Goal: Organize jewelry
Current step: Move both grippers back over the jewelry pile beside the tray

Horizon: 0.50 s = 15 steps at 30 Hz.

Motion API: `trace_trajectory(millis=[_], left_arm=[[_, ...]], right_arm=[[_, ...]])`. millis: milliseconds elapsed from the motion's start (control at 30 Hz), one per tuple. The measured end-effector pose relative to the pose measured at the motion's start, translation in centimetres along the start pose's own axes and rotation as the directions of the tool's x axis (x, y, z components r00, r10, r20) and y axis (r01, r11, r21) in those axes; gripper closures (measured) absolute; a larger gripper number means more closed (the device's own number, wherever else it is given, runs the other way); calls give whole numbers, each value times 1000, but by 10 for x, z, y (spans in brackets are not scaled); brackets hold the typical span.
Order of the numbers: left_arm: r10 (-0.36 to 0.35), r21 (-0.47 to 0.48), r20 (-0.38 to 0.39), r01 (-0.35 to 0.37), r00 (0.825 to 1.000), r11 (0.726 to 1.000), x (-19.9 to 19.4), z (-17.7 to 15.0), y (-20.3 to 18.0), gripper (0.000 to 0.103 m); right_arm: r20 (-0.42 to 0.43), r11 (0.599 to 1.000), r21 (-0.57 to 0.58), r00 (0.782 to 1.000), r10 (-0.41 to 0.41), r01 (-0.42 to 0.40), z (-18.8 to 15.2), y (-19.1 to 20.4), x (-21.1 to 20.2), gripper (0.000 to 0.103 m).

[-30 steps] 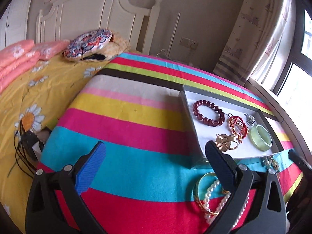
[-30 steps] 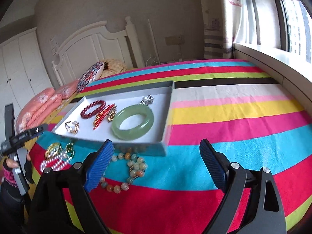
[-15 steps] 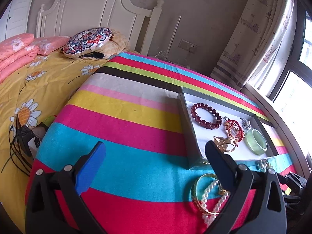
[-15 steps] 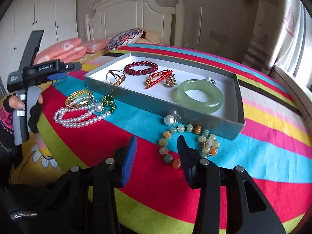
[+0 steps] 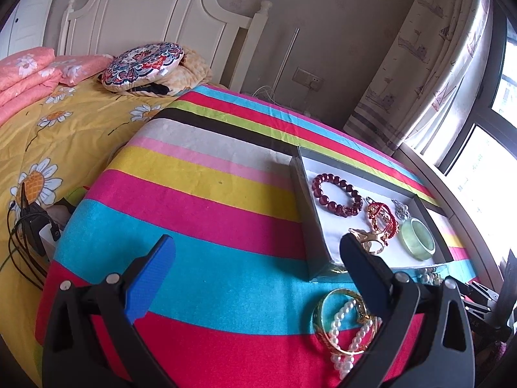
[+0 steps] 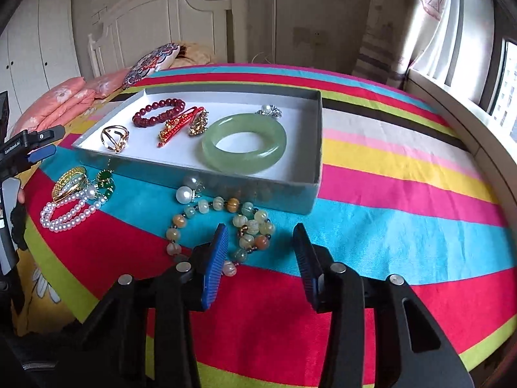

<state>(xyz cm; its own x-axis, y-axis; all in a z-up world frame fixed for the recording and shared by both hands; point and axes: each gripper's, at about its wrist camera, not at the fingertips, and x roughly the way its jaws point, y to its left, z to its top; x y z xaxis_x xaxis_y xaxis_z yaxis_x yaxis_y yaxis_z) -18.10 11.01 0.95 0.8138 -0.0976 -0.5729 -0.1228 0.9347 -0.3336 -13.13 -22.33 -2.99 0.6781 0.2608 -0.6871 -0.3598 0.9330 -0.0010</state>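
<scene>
We held the right gripper [image 6: 260,245] released, empty, over the beaded bracelet [image 6: 223,226] at the tray's [image 6: 258,186] 6 o'clock wall, its loop elongated toward 7 o'clock. The left gripper [image 5: 258,262] stayed wide apart, empty.

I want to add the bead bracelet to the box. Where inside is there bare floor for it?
In the box, bare floor lies along the far wall behind the red bead bracelet, and in the right end beside the jade bangle. The left half is crowded: gold ring, red cord bracelet.
</scene>
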Motion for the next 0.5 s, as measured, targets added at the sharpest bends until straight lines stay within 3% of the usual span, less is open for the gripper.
trace_trajectory(millis=[33,100,233,500], left_arm=[[0,0,0,0,1000,1000,0,0,0,2],[-2,-1,1,2,1000,1000,0,0,0,2],[-11,-6,-1,11,1000,1000,0,0,1,2],[-31,24,23,31,999,999,-16,-6,-6,2]], right_arm=[[5,1000,-11,1000,-1,1,0,3,1,62],[8,999,-35,1000,6,-6,0,9,2,79],[31,995,-95,999,-32,35,-4,20,-1,82],[110,992,-96,991,-74,84,-9,16,-25,86]])
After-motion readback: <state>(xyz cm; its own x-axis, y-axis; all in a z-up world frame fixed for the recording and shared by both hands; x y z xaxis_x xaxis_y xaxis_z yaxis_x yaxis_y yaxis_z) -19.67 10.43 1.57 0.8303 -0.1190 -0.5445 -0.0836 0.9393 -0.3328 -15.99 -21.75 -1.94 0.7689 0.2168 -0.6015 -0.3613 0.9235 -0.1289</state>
